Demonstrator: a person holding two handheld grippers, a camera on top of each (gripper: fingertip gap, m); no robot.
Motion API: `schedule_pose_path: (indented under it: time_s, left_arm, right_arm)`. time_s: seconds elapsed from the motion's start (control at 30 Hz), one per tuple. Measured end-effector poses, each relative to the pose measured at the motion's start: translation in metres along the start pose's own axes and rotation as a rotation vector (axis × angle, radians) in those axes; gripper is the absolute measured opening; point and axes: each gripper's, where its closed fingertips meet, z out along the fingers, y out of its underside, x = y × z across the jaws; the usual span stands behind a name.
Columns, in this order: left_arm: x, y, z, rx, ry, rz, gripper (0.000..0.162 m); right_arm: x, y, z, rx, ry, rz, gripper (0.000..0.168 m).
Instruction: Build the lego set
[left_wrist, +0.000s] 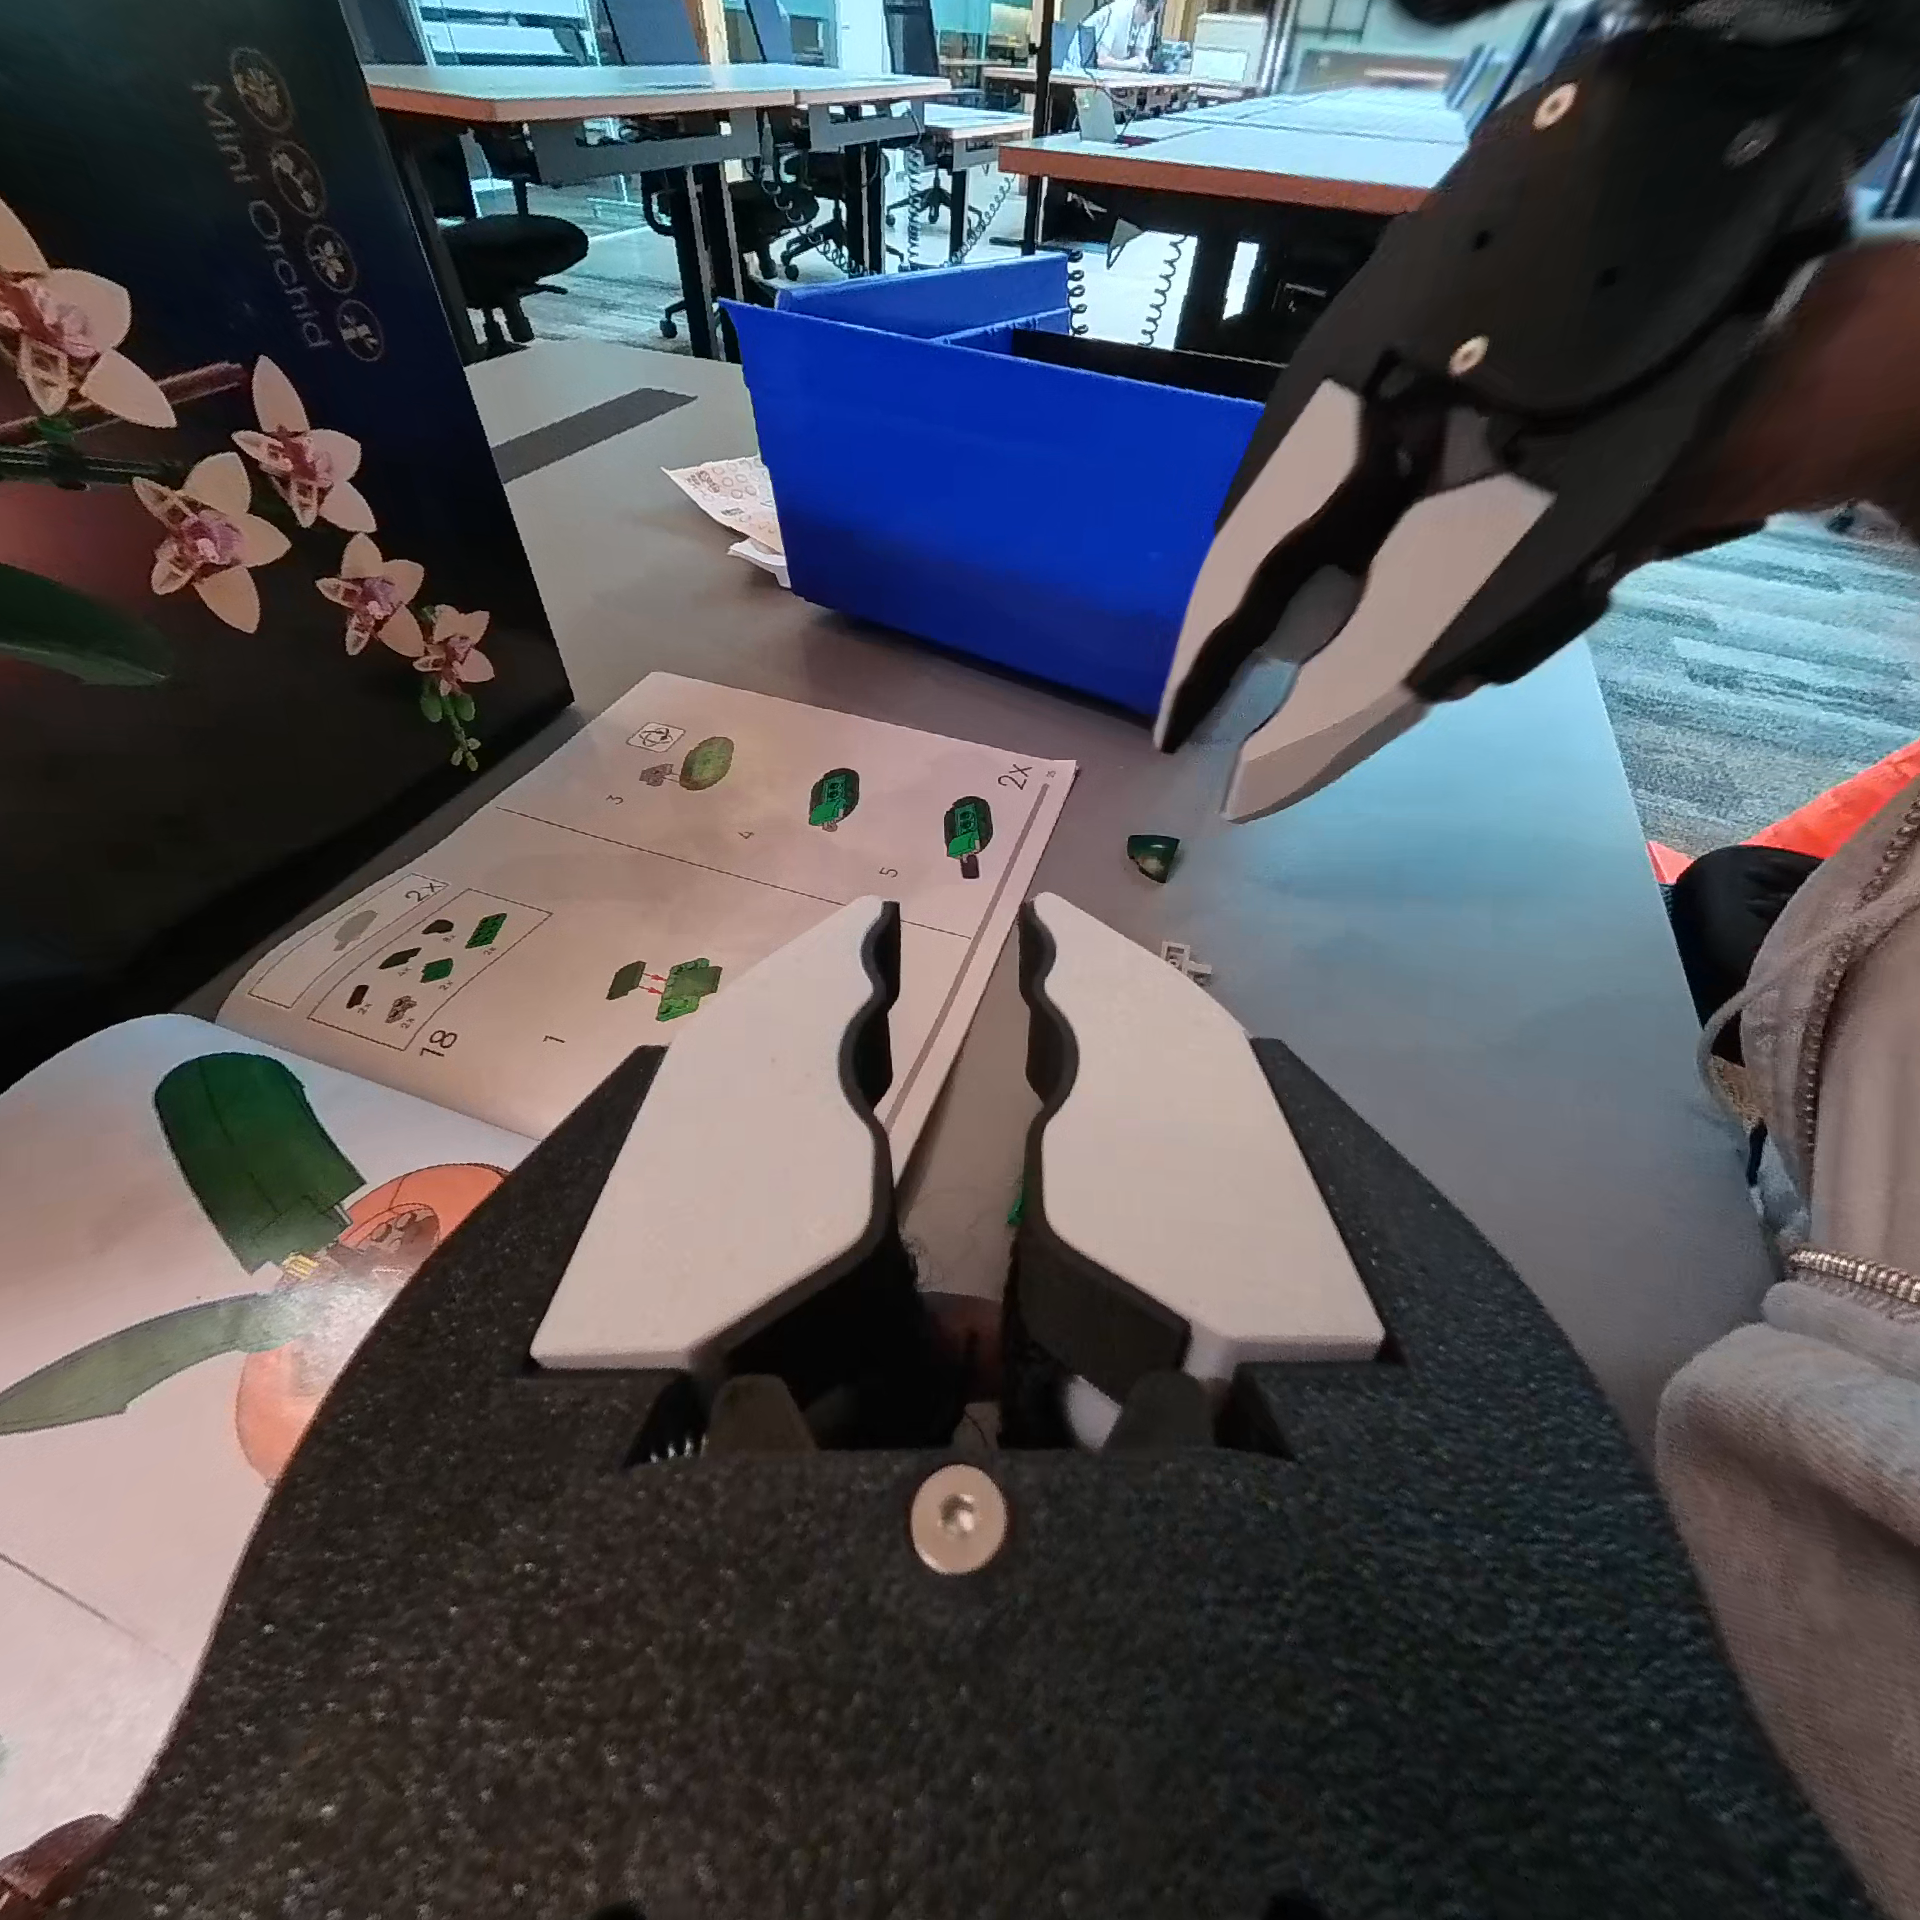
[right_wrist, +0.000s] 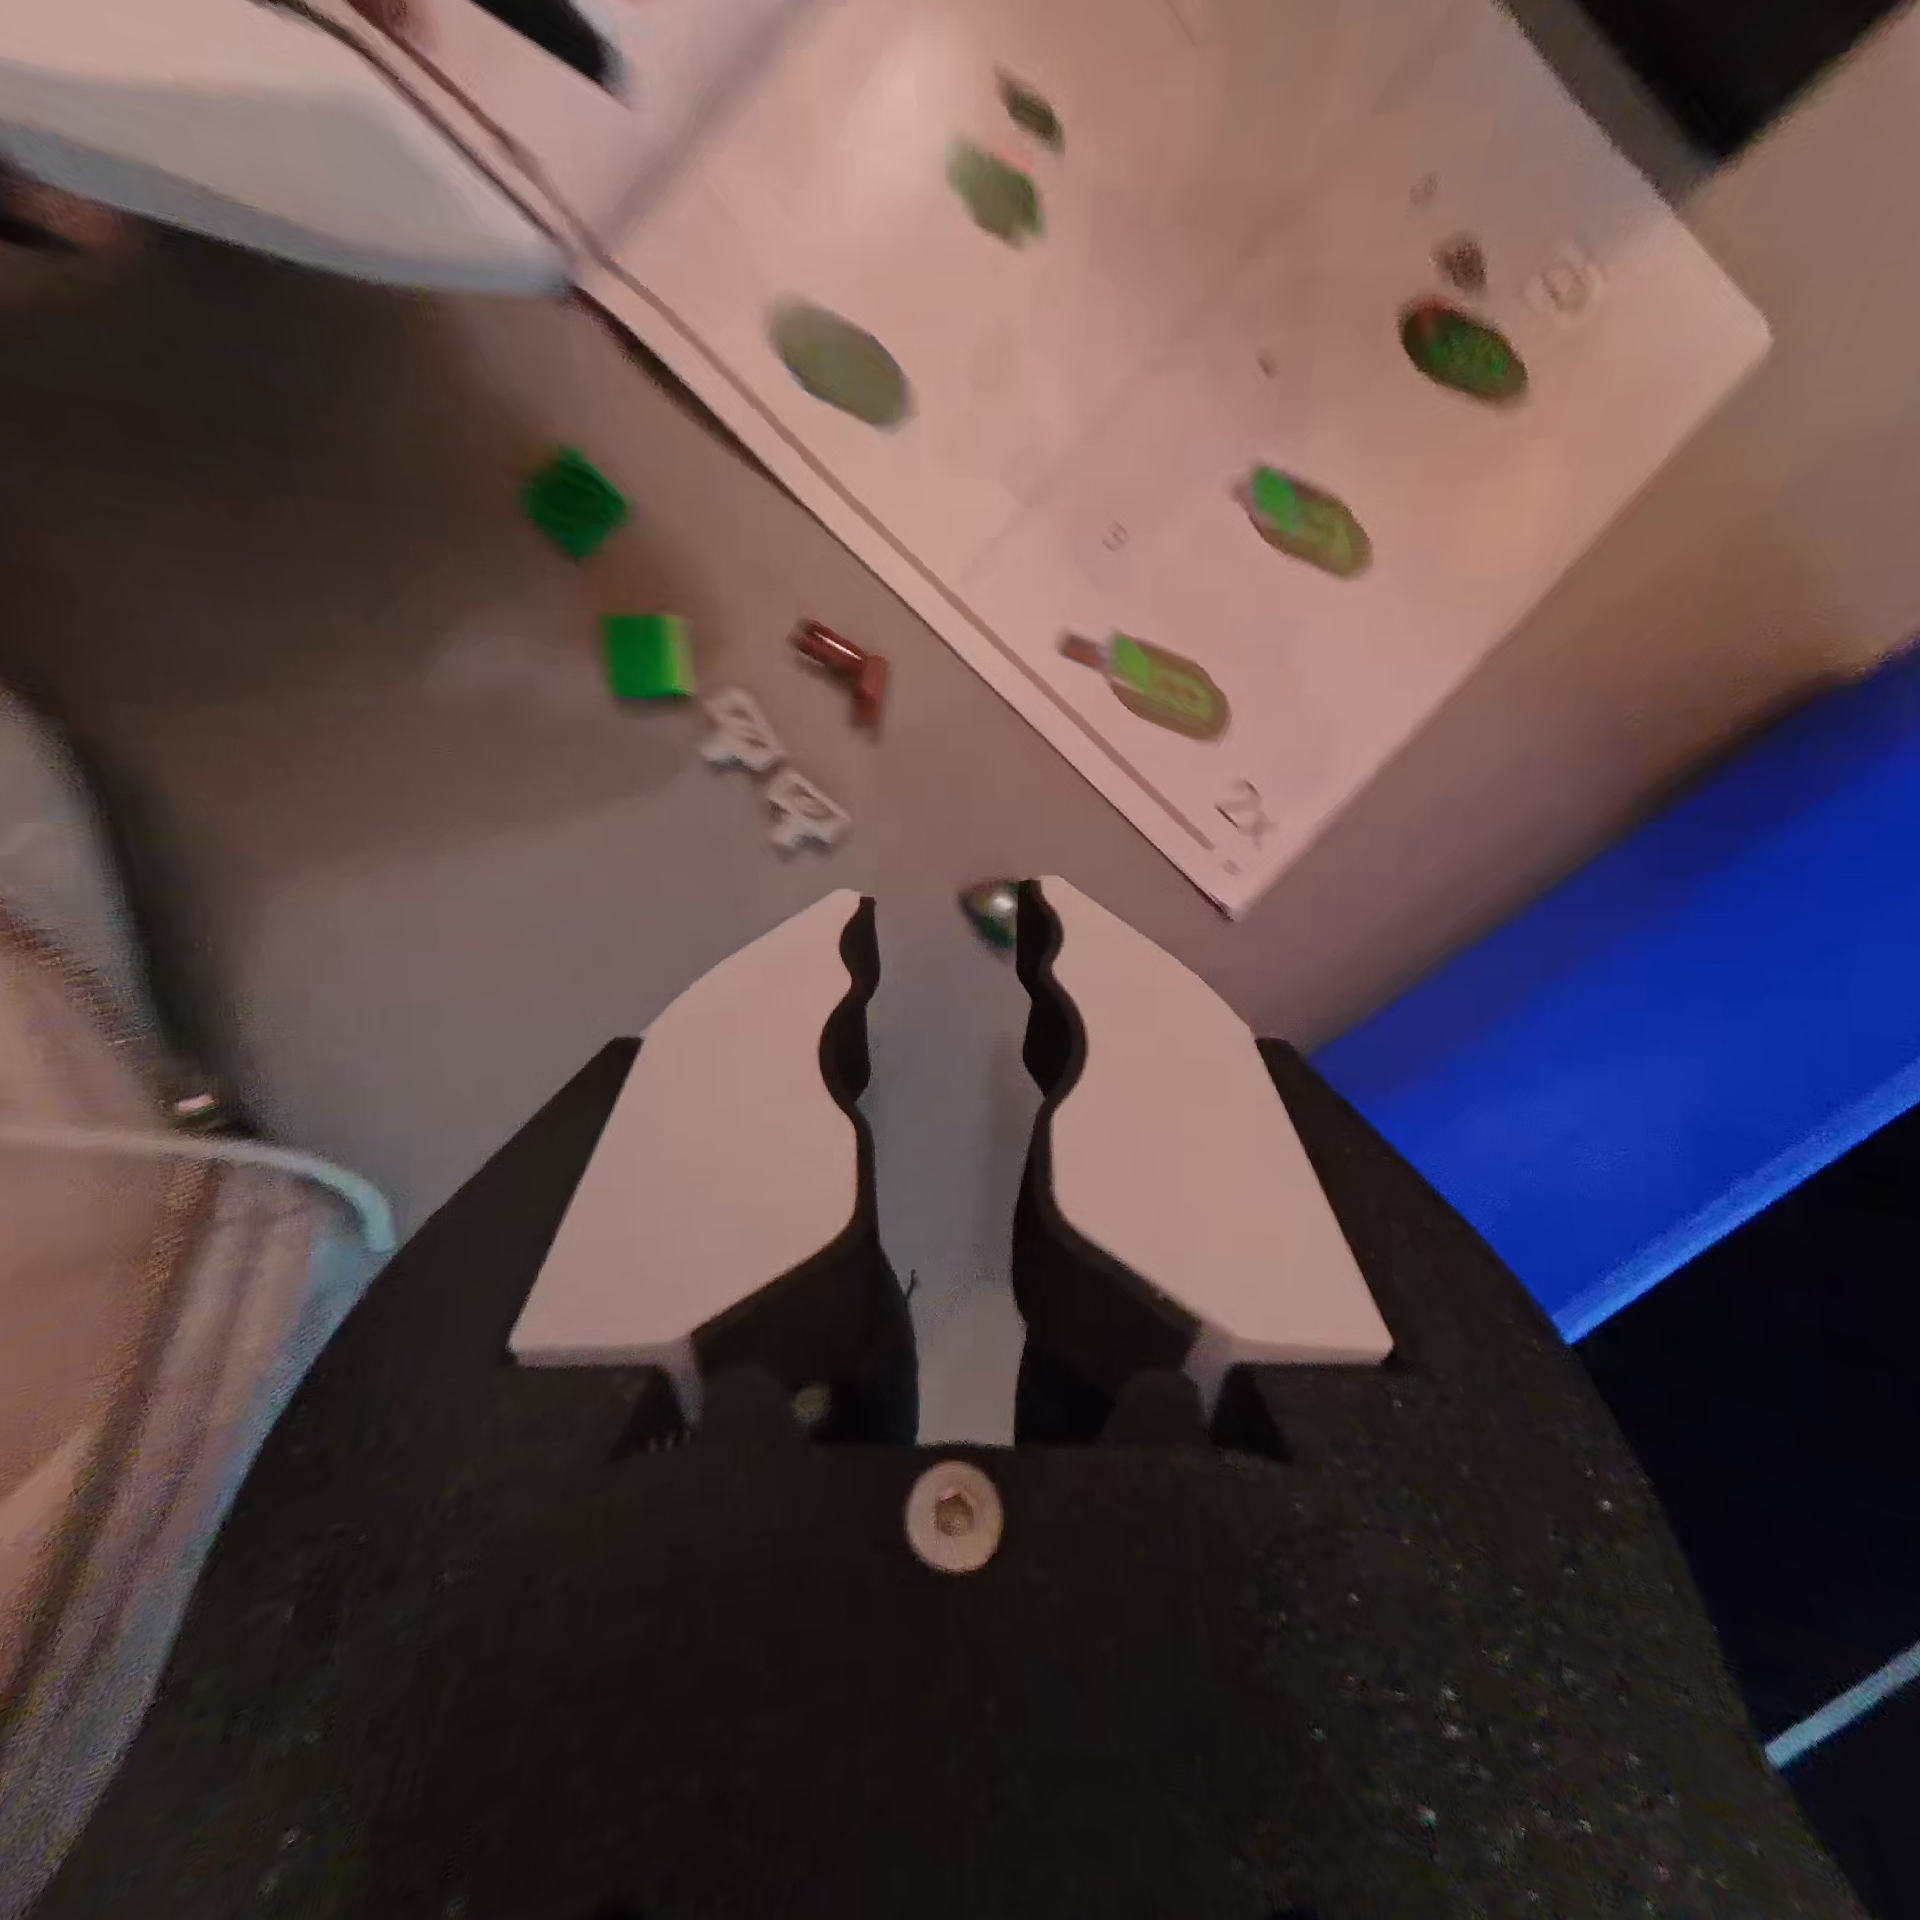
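Note:
My left gripper (left_wrist: 956, 920) is open and empty, low over the edge of the open instruction booklet (left_wrist: 727, 883). My right gripper (right_wrist: 945, 904) is open and empty, pointing down at the grey table; it also shows in the left wrist view (left_wrist: 1210, 774). A small dark green piece (right_wrist: 992, 912) lies just beside its right fingertip, and shows below its tips in the left wrist view (left_wrist: 1153, 857). Two bright green bricks (right_wrist: 571, 504) (right_wrist: 644, 655), a brown piece (right_wrist: 847, 665) and small white pieces (right_wrist: 774, 774) lie loose on the table beside the booklet (right_wrist: 1143, 416).
The dark set box (left_wrist: 208, 520) with orchid pictures stands at the left. A blue bin (left_wrist: 987, 520) stands behind the booklet, with a sticker sheet (left_wrist: 727, 499) beside it. A person's grey sleeve (left_wrist: 1818, 1351) is at the right. The right wrist view is motion-blurred.

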Motion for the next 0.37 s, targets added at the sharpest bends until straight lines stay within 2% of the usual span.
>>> schedule_pose_path:
  time_s: [0.13, 0.2, 0.27, 0.37]
  left_arm:
    - [0.0, -0.006, -0.001, 0.036, -0.004, 0.019, 0.02]
    - [0.0, -0.01, -0.002, 0.069, 0.005, 0.016, 0.02]
    - [0.001, -0.015, -0.002, 0.103, 0.016, 0.004, 0.02]
    - [-0.002, -0.02, -0.001, 0.144, 0.02, -0.024, 0.02]
  right_arm:
    - [-0.015, -0.026, -0.056, 0.328, -0.19, -0.031, 0.024]
    - [0.004, -0.028, -0.095, 0.476, -0.156, -0.016, 0.024]
    - [0.037, -0.018, -0.128, 0.558, -0.054, 0.019, 0.023]
    - [0.083, 0.01, -0.155, 0.537, 0.065, 0.02, 0.022]
